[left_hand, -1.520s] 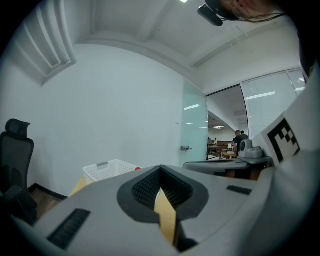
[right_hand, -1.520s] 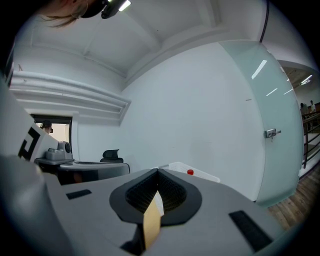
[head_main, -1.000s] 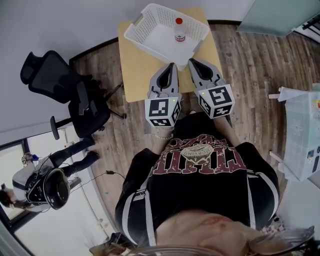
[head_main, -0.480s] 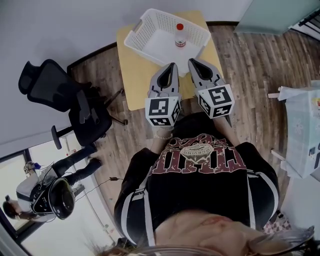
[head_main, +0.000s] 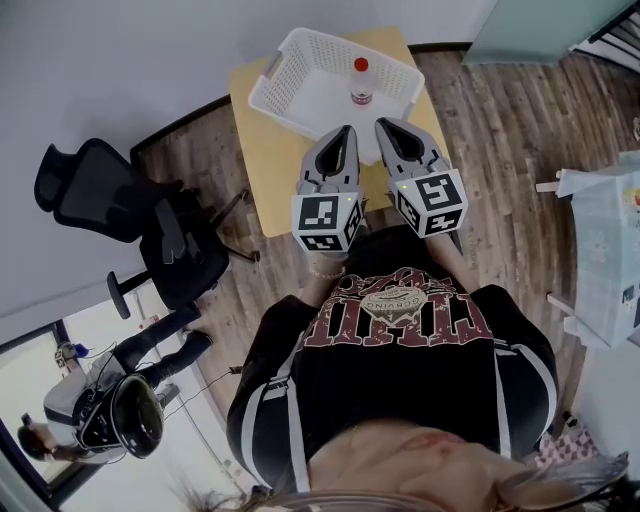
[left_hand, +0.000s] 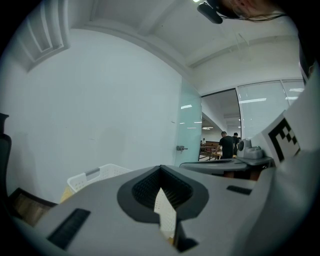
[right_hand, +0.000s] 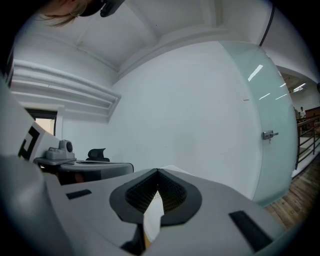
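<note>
Both grippers are held close to the person's chest, side by side, pointing away over a small yellow table (head_main: 262, 150). My left gripper (head_main: 346, 131) has its jaws closed to a point with nothing between them, as the left gripper view (left_hand: 160, 168) confirms. My right gripper (head_main: 383, 123) is likewise shut and empty, also in its own view (right_hand: 158, 170). Just beyond both tips stands a white plastic basket (head_main: 277, 70) with a small red-capped bottle (head_main: 360, 82) upright inside it. The basket (left_hand: 94, 174) shows low and left in the left gripper view.
A black office chair (head_main: 110, 200) stands left of the table on the wooden floor. Another person (head_main: 115, 395) stands at the lower left. A frosted glass door (left_hand: 191, 130) lies to the right, and a white shelf unit (head_main: 610, 260) at the far right.
Both grippers have tilted slightly upward. The basket slid lower and left in the left gripper view, and the red cap dropped out of the right gripper view. Jaws stayed shut.
</note>
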